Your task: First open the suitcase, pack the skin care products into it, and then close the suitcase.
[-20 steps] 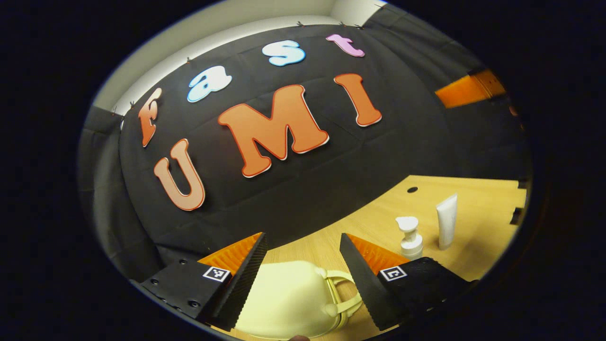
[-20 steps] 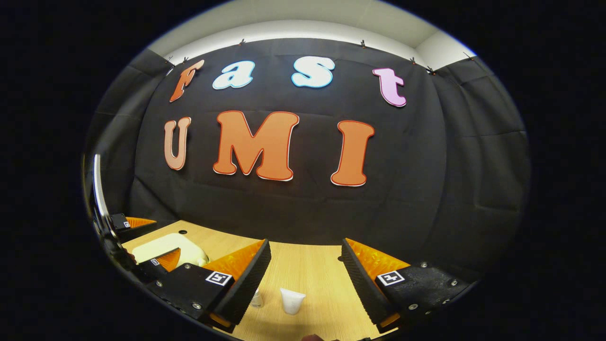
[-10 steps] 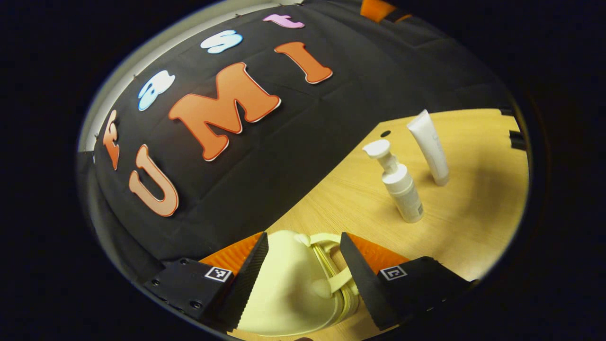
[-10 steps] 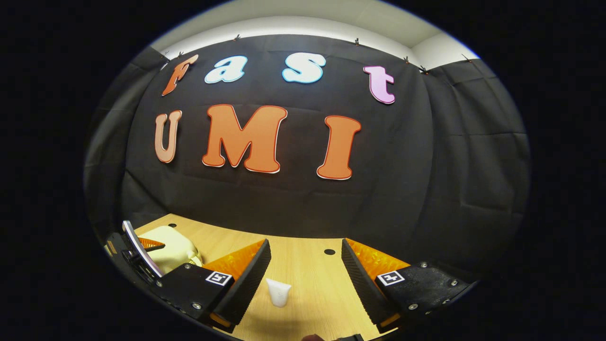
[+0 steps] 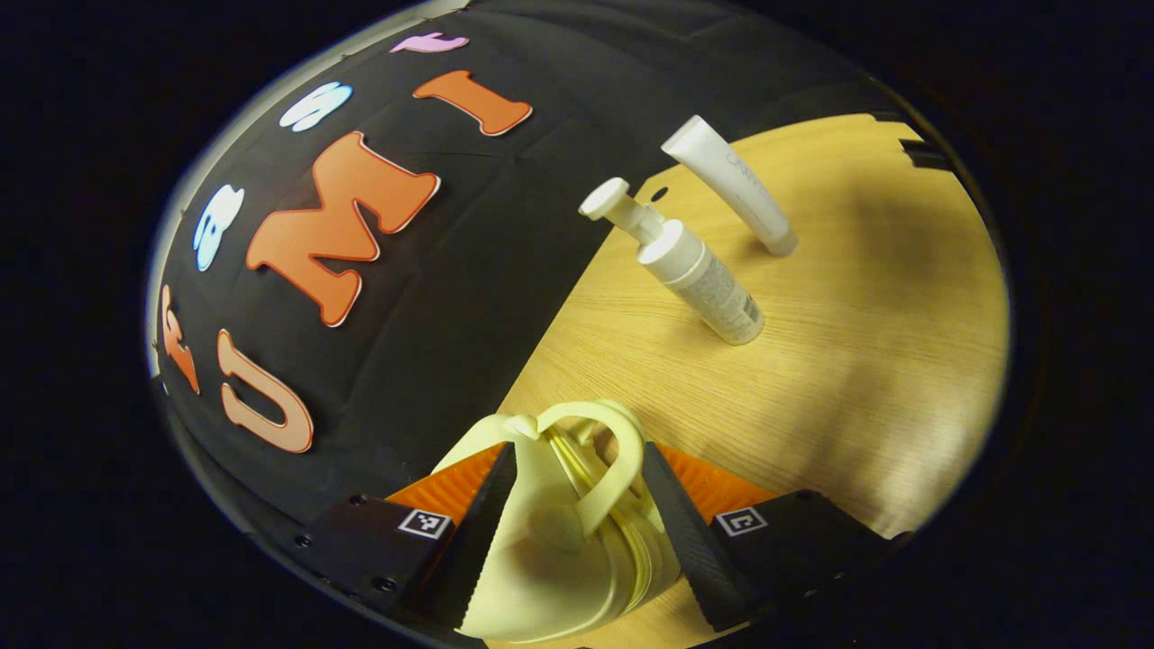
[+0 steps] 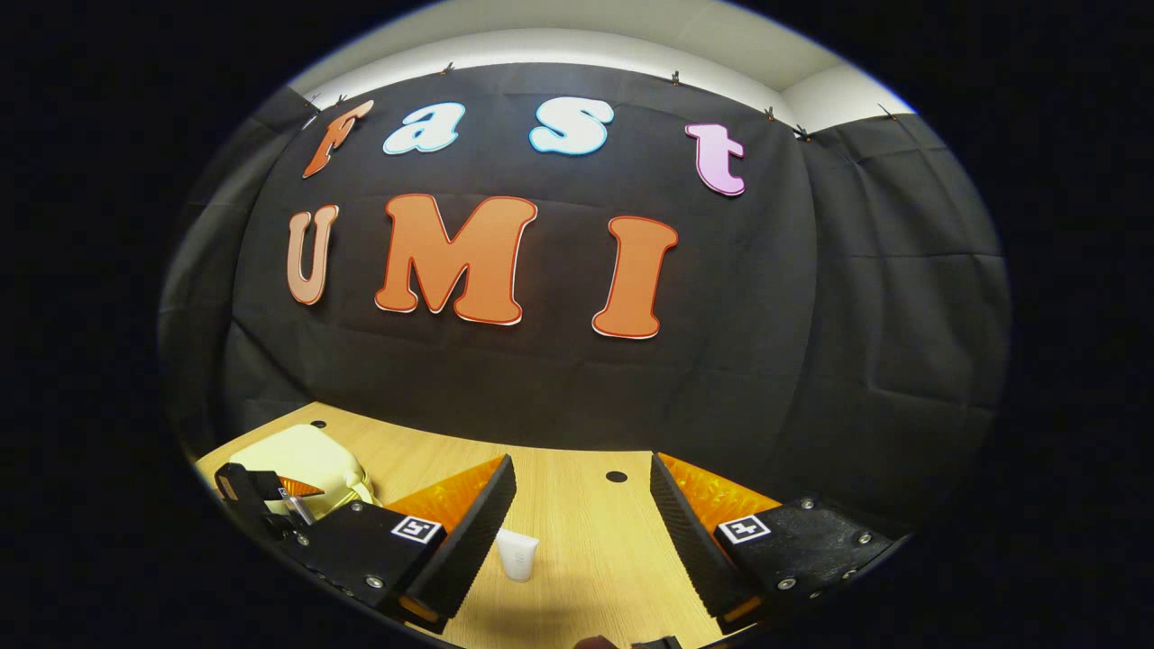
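Observation:
A small pale yellow suitcase lies shut on the wooden table. Its looped handle sits between the fingers of my left gripper, which is open with a finger on each side of the case. I cannot tell whether the fingers touch it. Beyond stand a white pump bottle and a white tube, both upright. My right gripper is open above the table, with the white tube low between its fingers and farther off. The suitcase and left gripper appear at lower left.
The black cloth wall closes off the back of the table. A small round hole marks the tabletop near the wall. Bare wood stretches to the right of the bottle and tube.
My left gripper has dropped and rolled over the suitcase, so the handle now lies between its fingers. The right gripper has barely shifted; the tube sits a little farther left in its view.

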{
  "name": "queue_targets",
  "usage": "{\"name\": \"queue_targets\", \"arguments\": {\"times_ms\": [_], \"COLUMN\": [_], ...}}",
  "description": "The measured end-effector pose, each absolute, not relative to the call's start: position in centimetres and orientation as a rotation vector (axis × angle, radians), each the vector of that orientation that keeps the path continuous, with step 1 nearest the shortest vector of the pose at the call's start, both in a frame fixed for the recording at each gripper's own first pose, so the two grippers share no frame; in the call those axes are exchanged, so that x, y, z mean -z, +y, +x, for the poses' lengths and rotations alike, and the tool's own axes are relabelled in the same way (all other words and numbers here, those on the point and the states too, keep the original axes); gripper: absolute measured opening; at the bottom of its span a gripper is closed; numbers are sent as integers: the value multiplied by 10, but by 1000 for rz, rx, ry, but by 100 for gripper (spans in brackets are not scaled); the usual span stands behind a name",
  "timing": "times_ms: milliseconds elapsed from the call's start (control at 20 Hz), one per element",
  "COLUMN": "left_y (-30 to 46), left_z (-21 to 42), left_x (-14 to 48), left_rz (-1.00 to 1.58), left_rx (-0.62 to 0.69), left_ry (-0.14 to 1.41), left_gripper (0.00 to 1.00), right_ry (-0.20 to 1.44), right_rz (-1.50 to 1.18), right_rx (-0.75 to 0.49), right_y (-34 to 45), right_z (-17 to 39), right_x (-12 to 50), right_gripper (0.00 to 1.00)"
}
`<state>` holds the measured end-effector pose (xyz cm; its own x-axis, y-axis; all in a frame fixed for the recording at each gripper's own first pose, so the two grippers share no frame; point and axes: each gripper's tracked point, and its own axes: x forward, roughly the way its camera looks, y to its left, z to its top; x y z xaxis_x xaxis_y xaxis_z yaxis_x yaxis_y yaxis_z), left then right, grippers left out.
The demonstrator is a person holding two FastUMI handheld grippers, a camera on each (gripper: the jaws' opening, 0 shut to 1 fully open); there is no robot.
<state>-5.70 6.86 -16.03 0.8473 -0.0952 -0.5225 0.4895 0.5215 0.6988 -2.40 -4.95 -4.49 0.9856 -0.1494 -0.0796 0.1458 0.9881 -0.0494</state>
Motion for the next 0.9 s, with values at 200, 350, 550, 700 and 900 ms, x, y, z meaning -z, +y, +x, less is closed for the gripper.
{"name": "queue_targets", "arguments": {"times_ms": [200, 350, 550, 700, 900], "left_y": [82, 85, 90, 94, 92], "left_z": [-58, -51, -56, -45, -51], "left_x": [160, 156, 159, 158, 142], "left_rz": [1060, 1105, 1137, 1147, 1053], "left_rx": [350, 311, 295, 276, 226], "left_ry": [507, 488, 530, 506, 510], "left_gripper": [85, 83, 50, 25, 13], "right_ry": [80, 86, 91, 93, 98], "right_rz": [-37, -26, -13, -12, 5], "right_rx": [154, 153, 144, 132, 121], "right_y": [-56, -59, -60, -61, -64], "right_z": [-25, -27, -29, -30, -28], "right_x": [46, 50, 55, 58, 63], "right_gripper": [96, 96, 96, 96, 96]}}
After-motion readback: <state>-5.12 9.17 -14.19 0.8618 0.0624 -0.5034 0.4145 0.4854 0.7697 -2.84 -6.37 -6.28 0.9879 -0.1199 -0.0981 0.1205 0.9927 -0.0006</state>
